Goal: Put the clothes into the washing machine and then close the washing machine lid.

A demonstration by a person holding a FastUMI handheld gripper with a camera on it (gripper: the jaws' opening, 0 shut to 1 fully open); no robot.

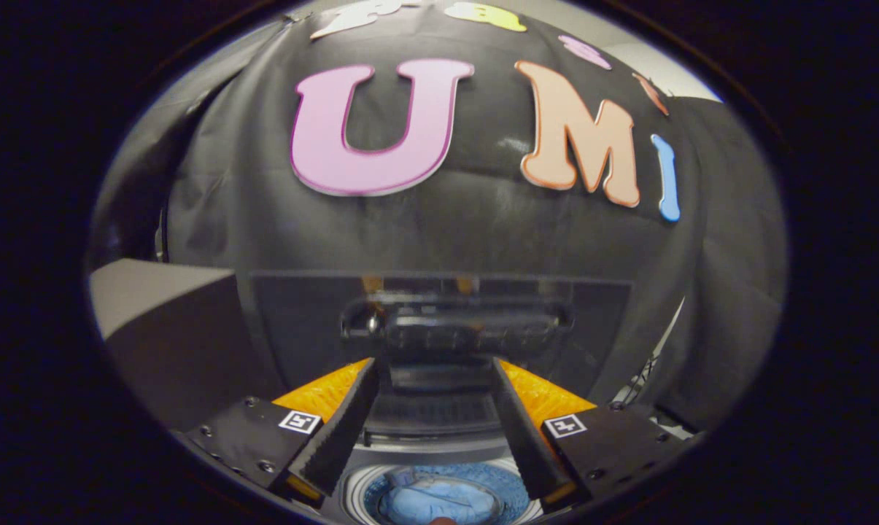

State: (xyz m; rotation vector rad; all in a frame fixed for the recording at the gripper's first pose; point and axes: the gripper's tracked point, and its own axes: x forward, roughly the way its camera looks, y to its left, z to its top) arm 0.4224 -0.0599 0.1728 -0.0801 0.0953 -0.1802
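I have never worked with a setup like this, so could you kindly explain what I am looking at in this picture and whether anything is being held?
This is a fisheye picture from a camera mounted on a hand-held gripper, which a person carries; there is no robot arm. The two fingers rise from the bottom and reach forward. Between them, below the camera, you look down into an open washing machine drum with blue clothes already inside. Just ahead of the fingertips stands the raised, see-through washing machine lid, its dark handle close to the tips. The fingers are spread apart and I cannot see them pressing on anything, so nothing appears to be held. Behind is the booth's black cloth wall.
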